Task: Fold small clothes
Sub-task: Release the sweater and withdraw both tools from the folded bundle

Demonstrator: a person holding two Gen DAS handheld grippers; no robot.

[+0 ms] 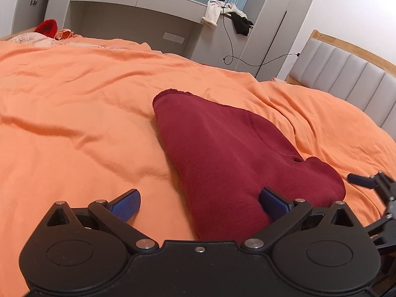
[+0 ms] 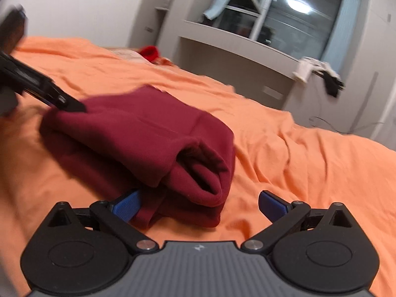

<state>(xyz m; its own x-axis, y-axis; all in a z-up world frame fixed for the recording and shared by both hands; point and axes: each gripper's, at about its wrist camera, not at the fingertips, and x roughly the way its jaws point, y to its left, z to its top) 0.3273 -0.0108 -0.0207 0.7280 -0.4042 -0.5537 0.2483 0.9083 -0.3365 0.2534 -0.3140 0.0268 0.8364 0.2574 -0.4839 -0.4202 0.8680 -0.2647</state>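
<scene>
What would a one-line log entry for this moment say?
left gripper: open, at garment edge | right gripper: open, at folded end | dark red garment: folded, on orange bedsheet

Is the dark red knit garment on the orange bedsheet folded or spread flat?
Folded. The dark red knit garment lies doubled on the orange bedsheet, with stacked layers showing at its rolled near end.

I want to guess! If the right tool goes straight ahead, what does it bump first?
Probably the folded dark red garment: the open right tool points at its near edge on the orange bedspread.
</scene>
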